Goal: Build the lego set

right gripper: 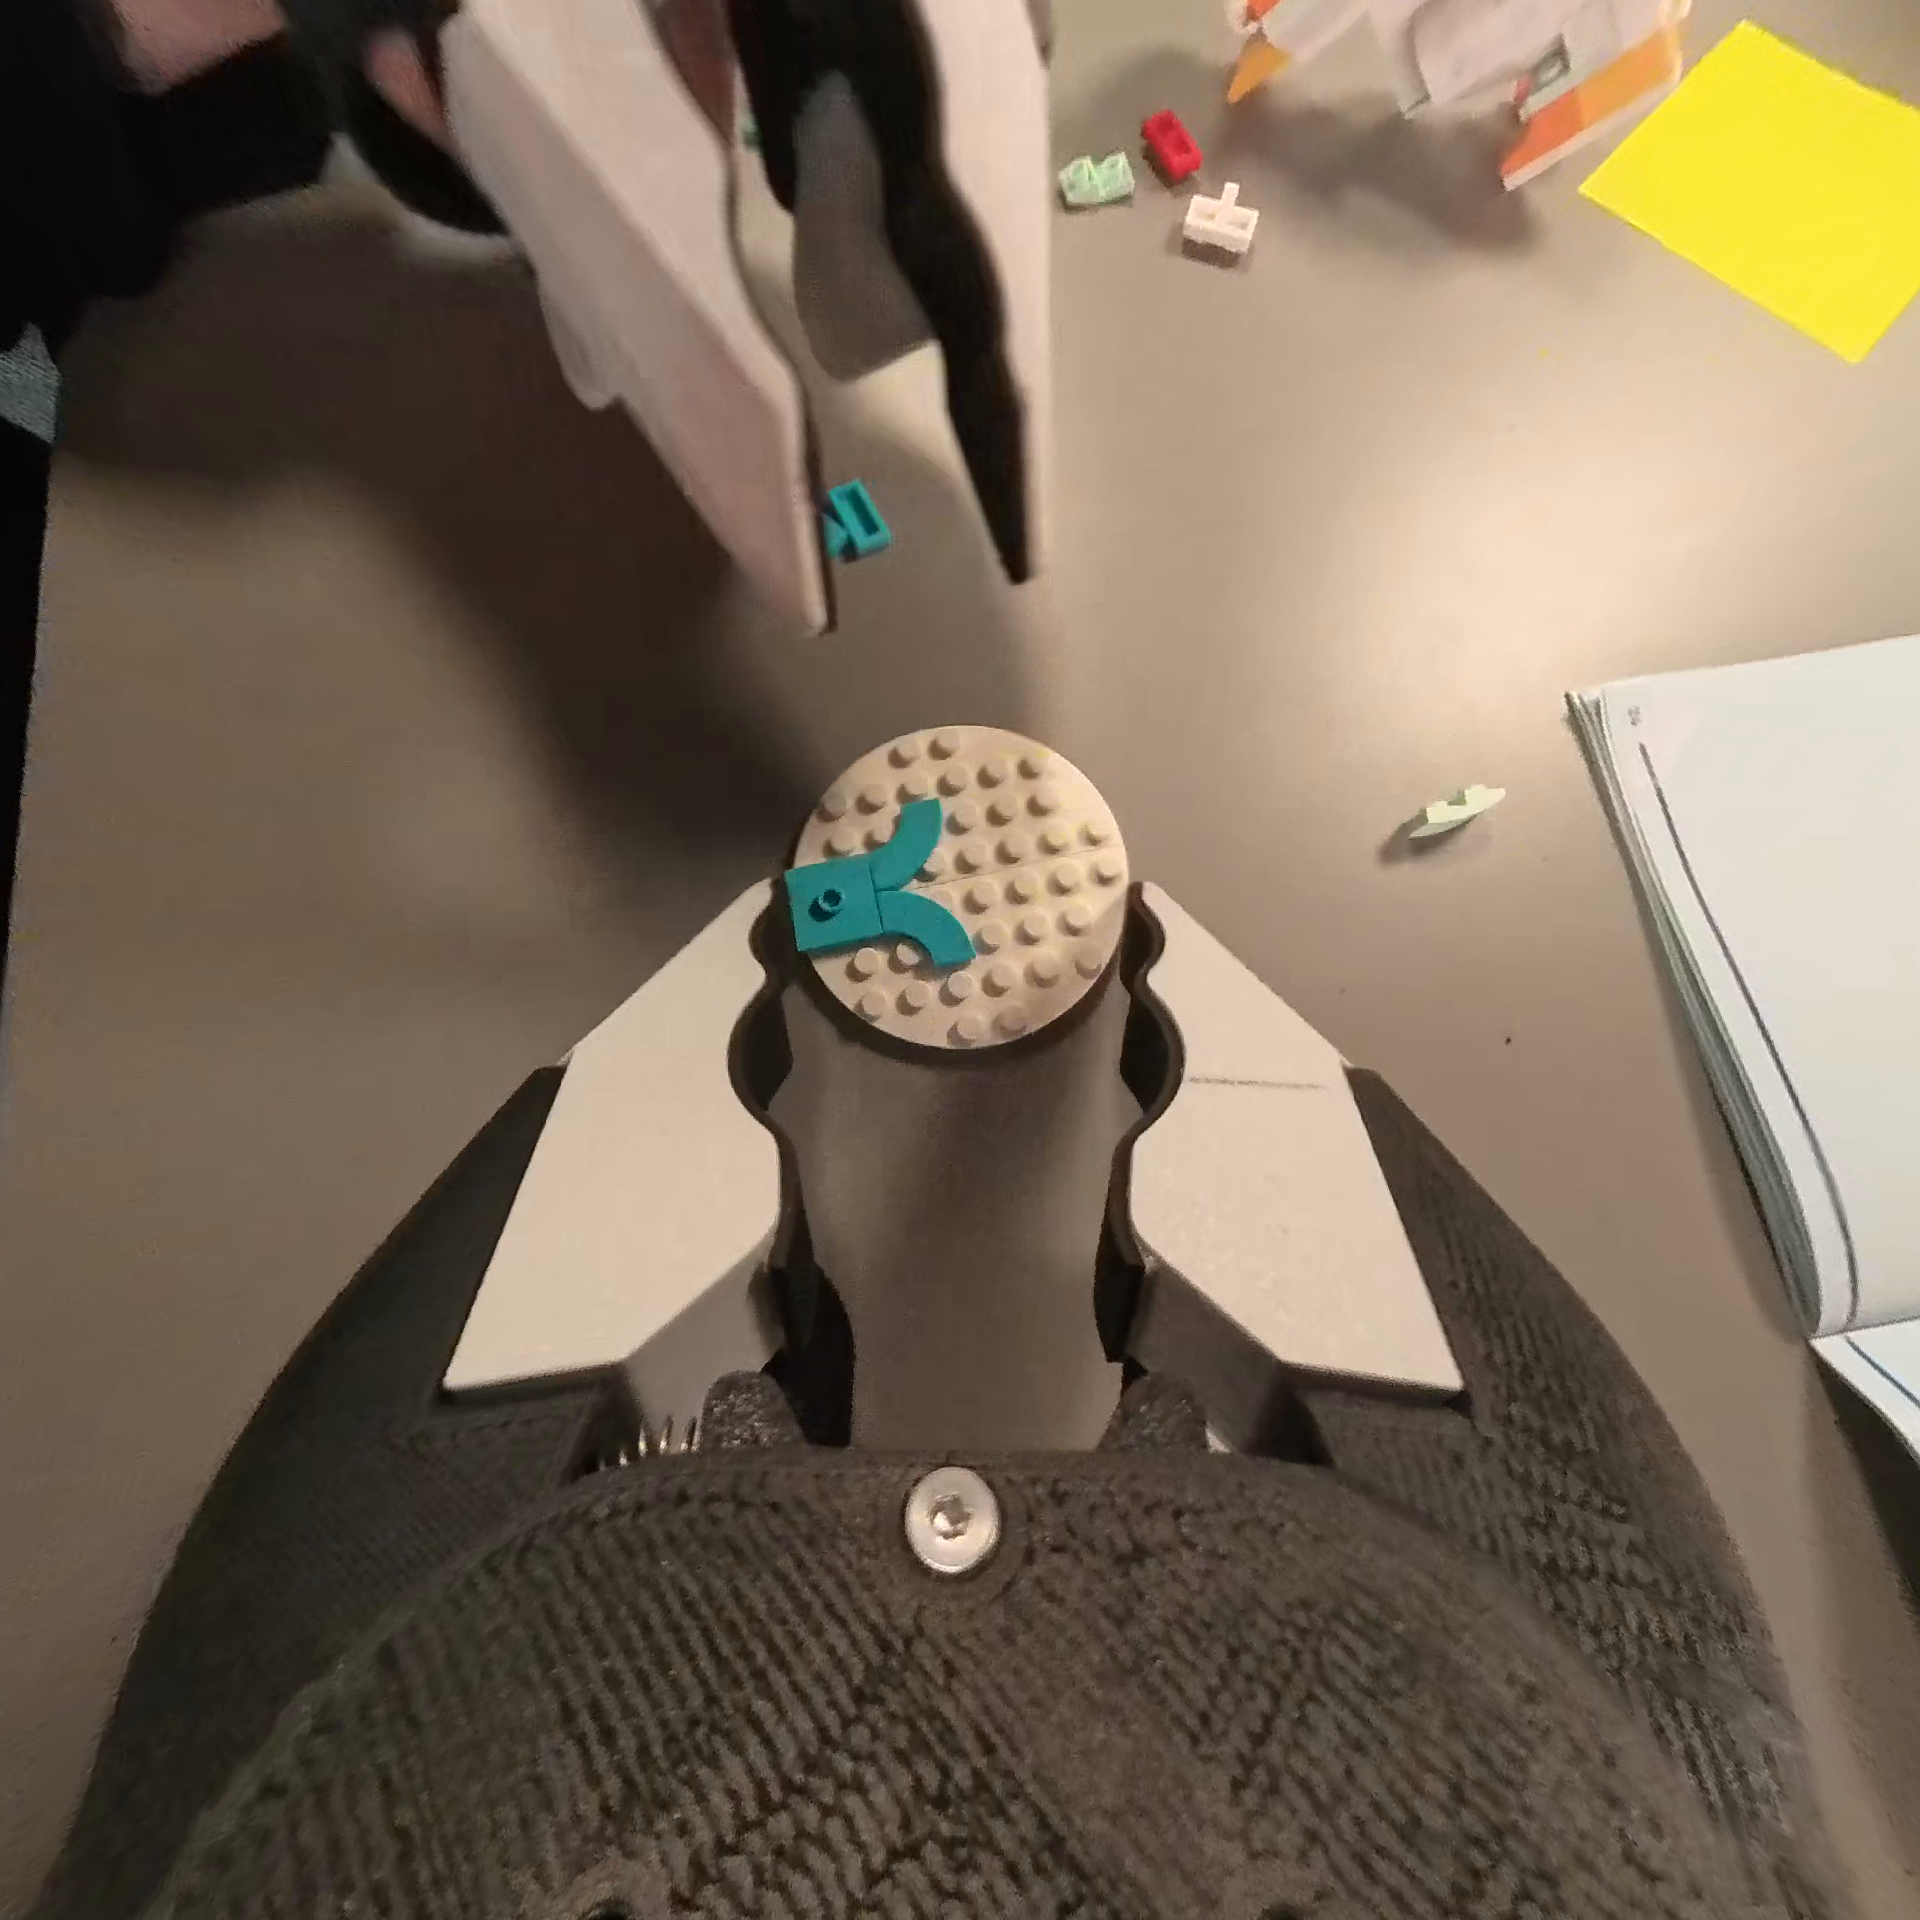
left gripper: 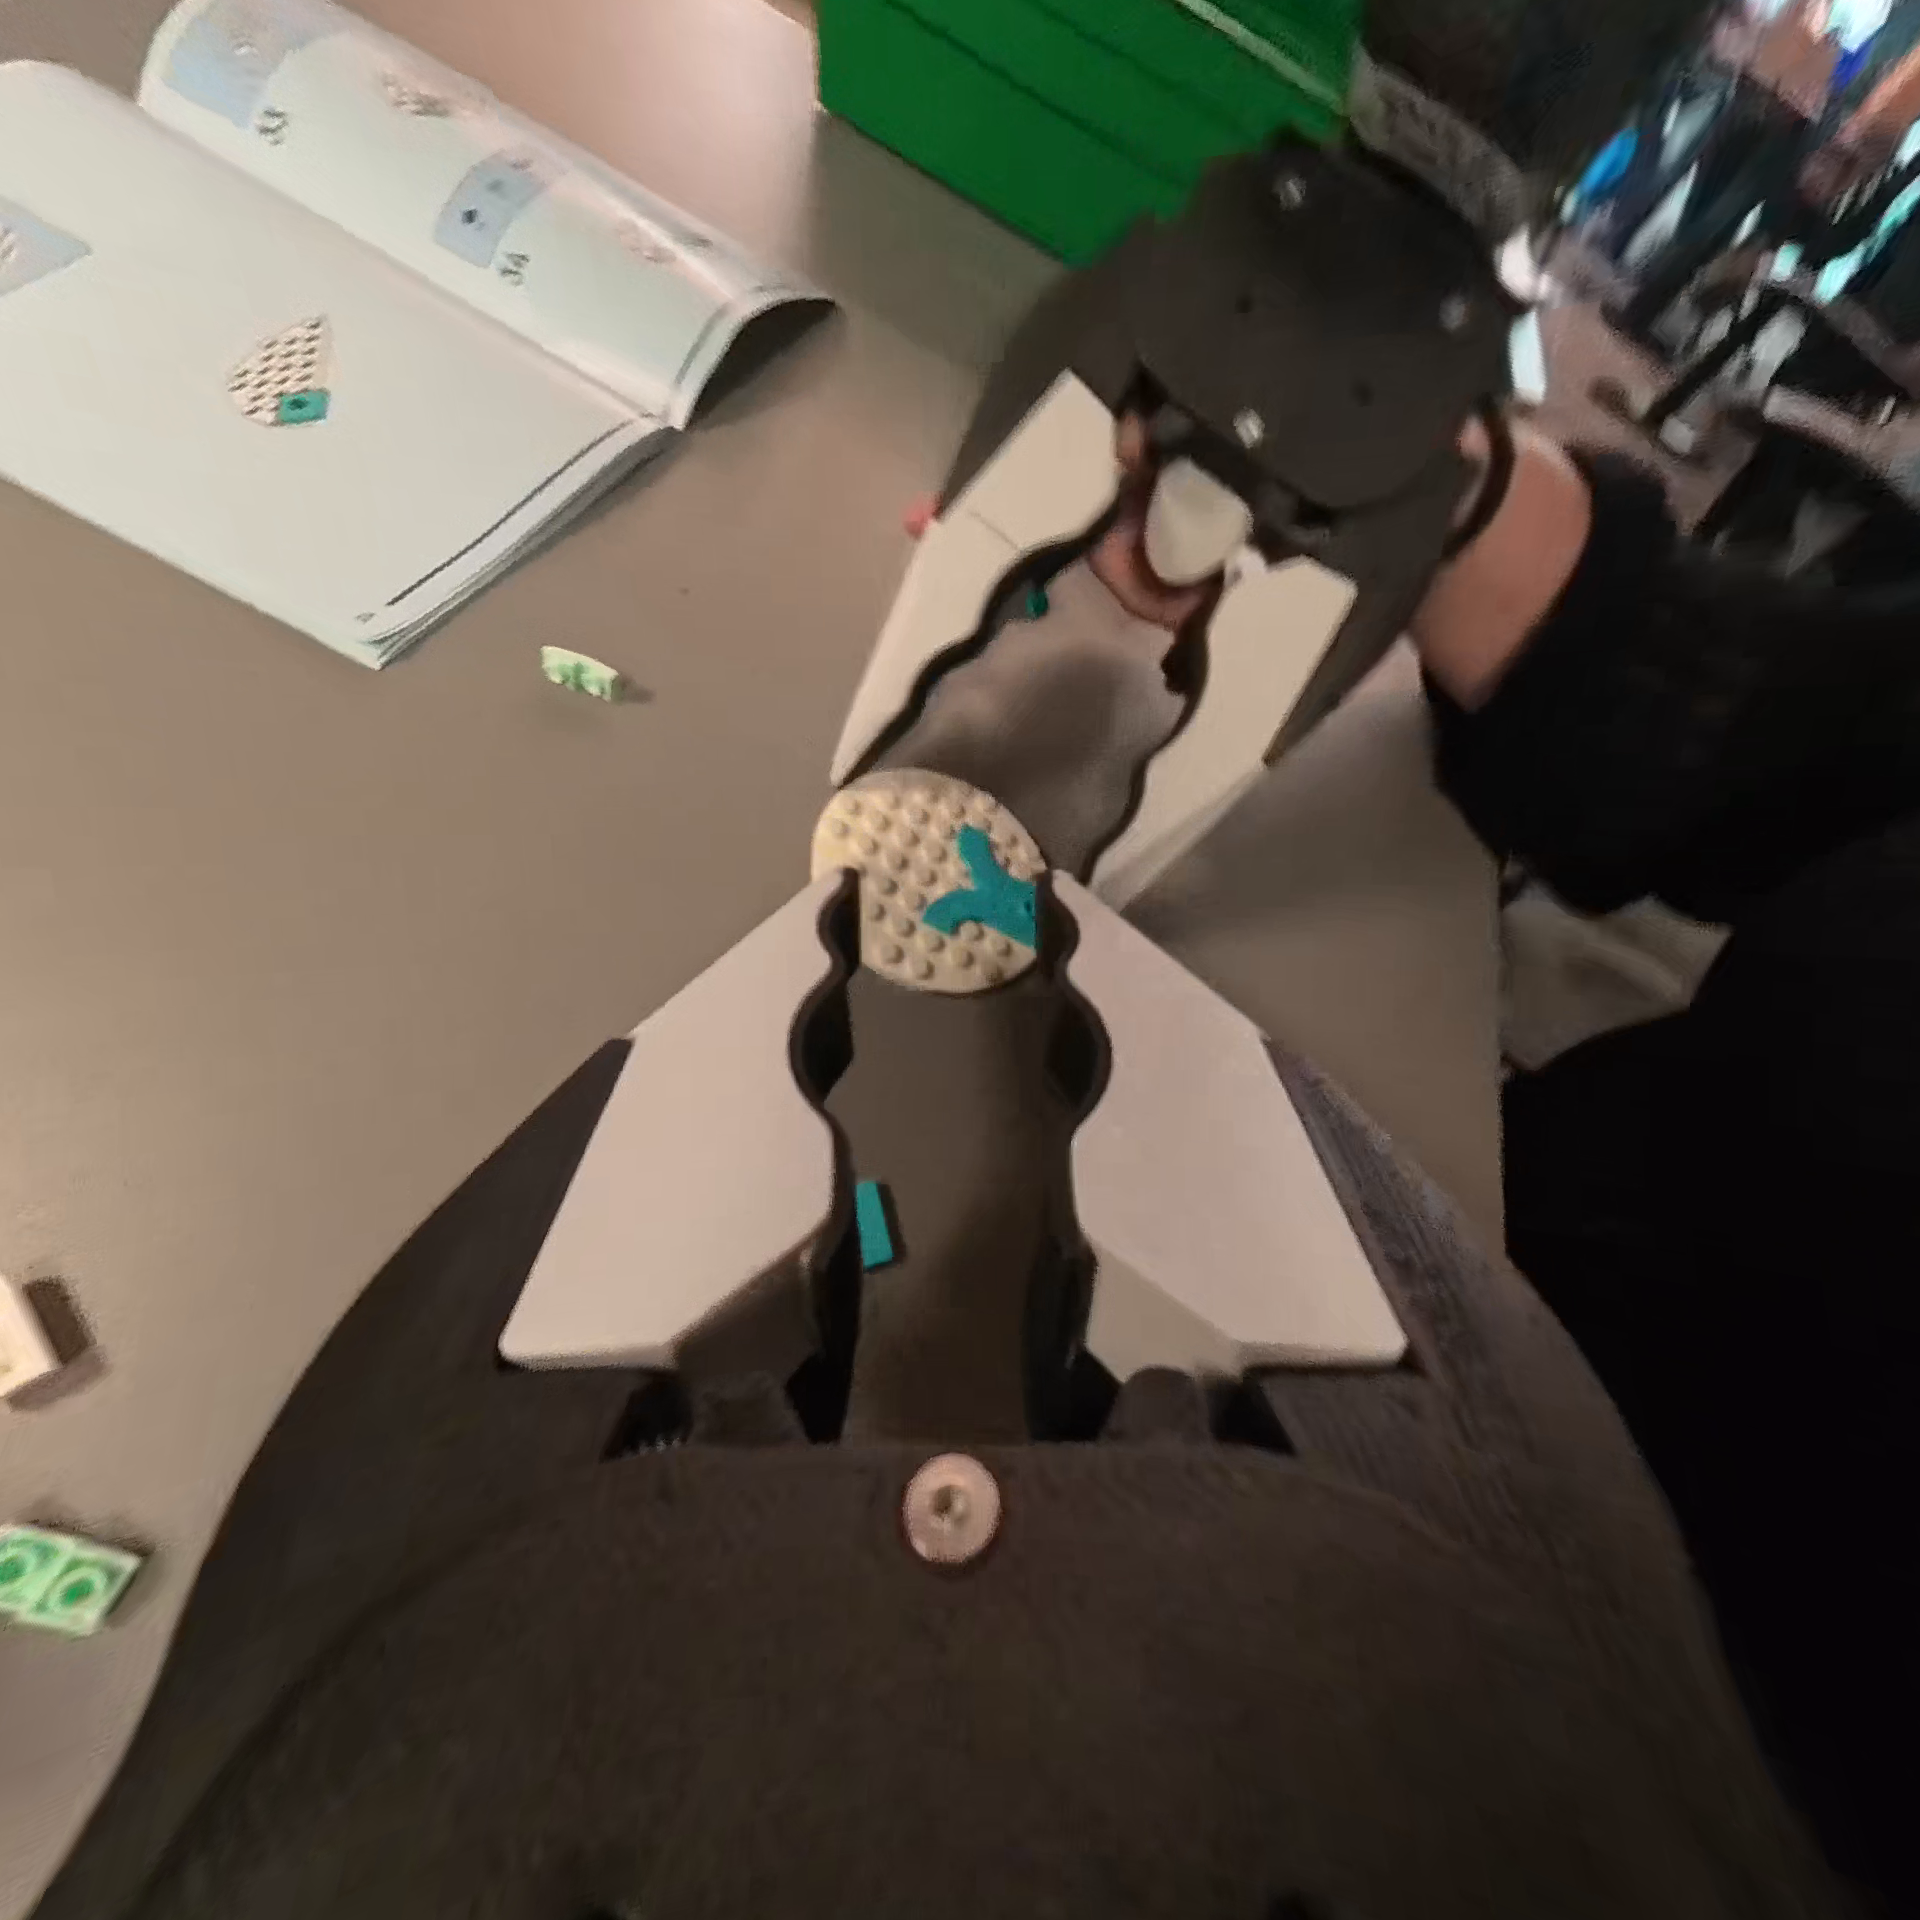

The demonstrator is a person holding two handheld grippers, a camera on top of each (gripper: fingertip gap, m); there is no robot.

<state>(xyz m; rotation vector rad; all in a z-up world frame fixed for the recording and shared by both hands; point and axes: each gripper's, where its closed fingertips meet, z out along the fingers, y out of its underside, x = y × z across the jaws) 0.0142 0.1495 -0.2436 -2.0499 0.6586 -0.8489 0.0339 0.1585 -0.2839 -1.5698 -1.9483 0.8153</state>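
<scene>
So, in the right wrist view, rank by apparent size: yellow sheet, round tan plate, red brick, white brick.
1. Round tan plate and yellow sheet: too close to rank, the sheet farther and cropped.
2. White brick and red brick: near alike.

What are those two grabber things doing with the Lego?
A person is building Lego with two hand-held grippers. The right gripper has its fingertips on either side of a round tan plate on the table and seems to pinch it steady. A teal fish-tail shape is already on the plate. The left gripper hangs open over a loose teal piece. The instruction booklet lies open nearby.
</scene>
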